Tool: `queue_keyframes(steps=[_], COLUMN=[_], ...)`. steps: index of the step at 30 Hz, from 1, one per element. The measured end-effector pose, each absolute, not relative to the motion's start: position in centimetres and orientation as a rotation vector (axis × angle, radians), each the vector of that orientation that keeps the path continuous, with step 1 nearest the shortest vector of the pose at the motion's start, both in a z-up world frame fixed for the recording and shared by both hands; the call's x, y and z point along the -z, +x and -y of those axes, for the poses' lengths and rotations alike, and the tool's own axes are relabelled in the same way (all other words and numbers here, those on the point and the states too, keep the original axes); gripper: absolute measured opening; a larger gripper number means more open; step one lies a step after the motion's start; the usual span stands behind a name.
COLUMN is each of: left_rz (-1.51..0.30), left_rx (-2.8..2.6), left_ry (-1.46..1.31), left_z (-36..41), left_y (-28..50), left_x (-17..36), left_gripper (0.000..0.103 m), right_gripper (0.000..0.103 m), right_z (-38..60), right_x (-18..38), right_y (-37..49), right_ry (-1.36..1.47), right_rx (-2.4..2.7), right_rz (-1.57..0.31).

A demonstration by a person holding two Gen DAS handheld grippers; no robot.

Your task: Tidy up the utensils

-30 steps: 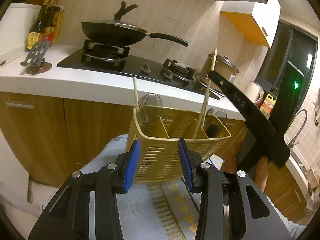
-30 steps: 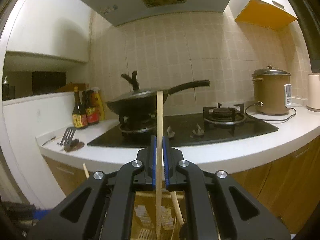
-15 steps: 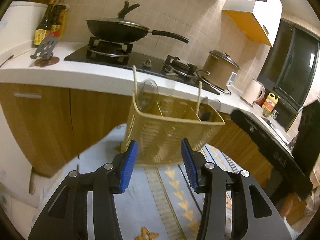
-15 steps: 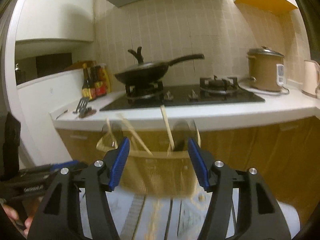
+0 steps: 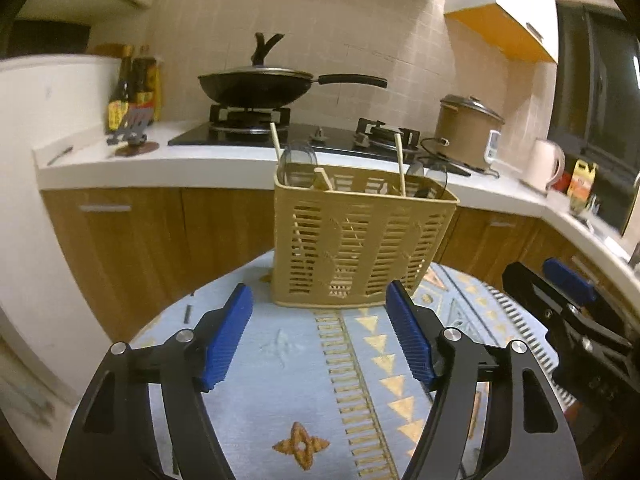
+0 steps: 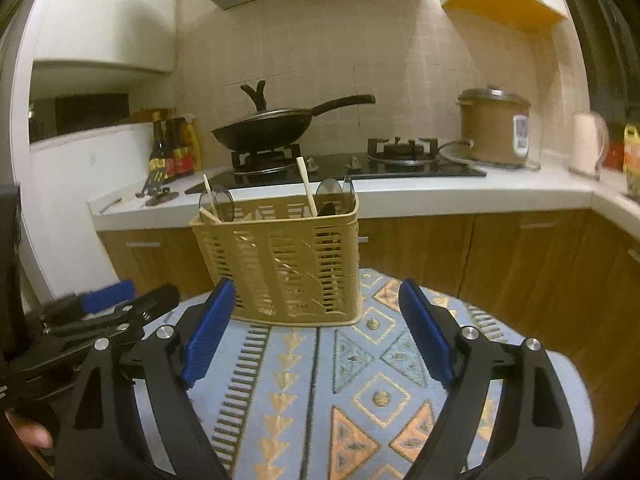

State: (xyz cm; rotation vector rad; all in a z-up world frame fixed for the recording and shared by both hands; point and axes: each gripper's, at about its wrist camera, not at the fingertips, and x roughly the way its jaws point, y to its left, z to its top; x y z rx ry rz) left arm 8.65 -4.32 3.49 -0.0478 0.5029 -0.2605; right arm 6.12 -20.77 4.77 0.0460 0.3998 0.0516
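Blue cloth with gold shapes covered the round tabletop [image 5: 304, 364], and the tan plastic basket [image 5: 360, 248] stood on it near the far edge, just in front of the wooden cupboards. Wooden chopsticks [image 5: 399, 162] and clear spoons [image 5: 298, 164] were standing up in the basket's pockets, so the tidying looked nearly done or all done. The basket was tall and light, and I think a bump from either side could tip it toward the edge or slide it on the smooth cloth. The left gripper [image 5: 320, 336] was in front of the basket with its blue pads spreading apart and nothing between them. The right gripper [image 6: 316, 328] was opening wide too, empty, with the basket a little way ahead of its pads. Both grippers sat close together, so they could knock into each other if they went for the basket at once. The tall chopsticks stuck up high and could catch on a gripper that reached over the top. Behind it all, the white kitchen counter held a black wok [image 5: 256, 86] on the stove, a brown cooker [image 5: 468, 132], a white kettle [image 5: 546, 164] and some sauce bottles [image 5: 136, 88]. None of those stood in the way.
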Motion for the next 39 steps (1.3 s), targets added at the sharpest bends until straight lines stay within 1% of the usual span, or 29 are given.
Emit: queue_keyframes(steps=[3,6,16,20,23,25,28,39], left_rz=[-0.470,-0.470,-0.462,-0.443,-0.431,-0.436,-0.428,-0.425], left_rx=[0.227,0.204,0.170,0.130,0.108,0.108,0.112,0.129], left_ry=[-0.021,-0.009,-0.033,0.007,0.040,0.039,0.042,0.050], left_z=[4.7,4.8,4.3,4.7,4.9,4.9,5.1,5.6], left_y=[8.2,8.0,7.6,7.7,7.6,7.6,7.4,7.0], left_x=[-3.4,-3.1,-2.9,-2.4,-2.1,-2.0,-2.1,-2.1], left_gripper=[0.076,0.078,0.079,0.080,0.081,0.084,0.084,0.086], right_gripper=[0.084,0.086,0.087,0.087,0.087,0.089,0.091,0.091], right_z=[20.4,20.6,22.7,23.2,23.2,23.0,23.0,22.7], right_x=[-4.1,-3.5,-3.3,-3.1,-3.2,-3.4,-3.5,-3.7], right_y=[5.9,6.3,6.2,6.4,6.3,6.1,5.9,5.6], right_ry=[0.030,0.050,0.079,0.111,0.106,0.096,0.095,0.081], right_rx=[-0.032,-0.024,0.045,0.013,0.005,0.008,0.008,0.003], right_rz=[-0.405,-0.436,-0.443,-0.458,-0.451,-0.441,-0.428,-0.418])
